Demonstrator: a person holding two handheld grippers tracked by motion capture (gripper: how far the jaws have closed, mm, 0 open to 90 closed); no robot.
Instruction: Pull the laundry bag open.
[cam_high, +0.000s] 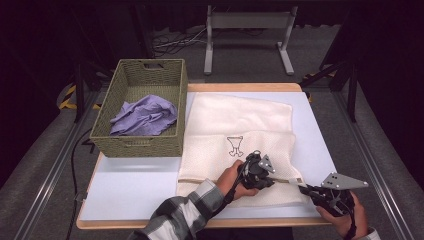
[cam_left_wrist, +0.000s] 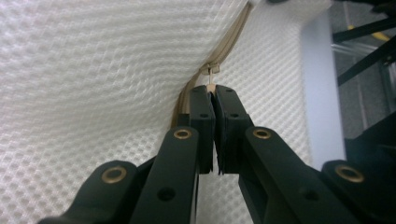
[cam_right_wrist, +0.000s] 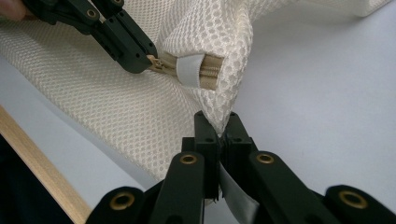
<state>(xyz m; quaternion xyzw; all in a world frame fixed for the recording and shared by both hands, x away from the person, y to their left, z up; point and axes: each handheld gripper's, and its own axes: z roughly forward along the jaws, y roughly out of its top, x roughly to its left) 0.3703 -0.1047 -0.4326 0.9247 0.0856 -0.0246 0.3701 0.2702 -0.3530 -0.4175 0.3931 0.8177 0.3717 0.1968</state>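
Where mesh bag (cam_high: 240, 150) overhangs, open tabletop (cam_high: 130, 185).

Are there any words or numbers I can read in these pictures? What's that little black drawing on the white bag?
No words, letters or numbers can be read anywhere.
The white mesh bag carries one small black outline drawing, a shape rather than writing; it is too small to tell what it shows.
The wicker basket and the purple cloth carry no label.

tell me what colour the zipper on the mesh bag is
Tan, against the cream-white mesh bag; the zipper shows best in the left gripper view.
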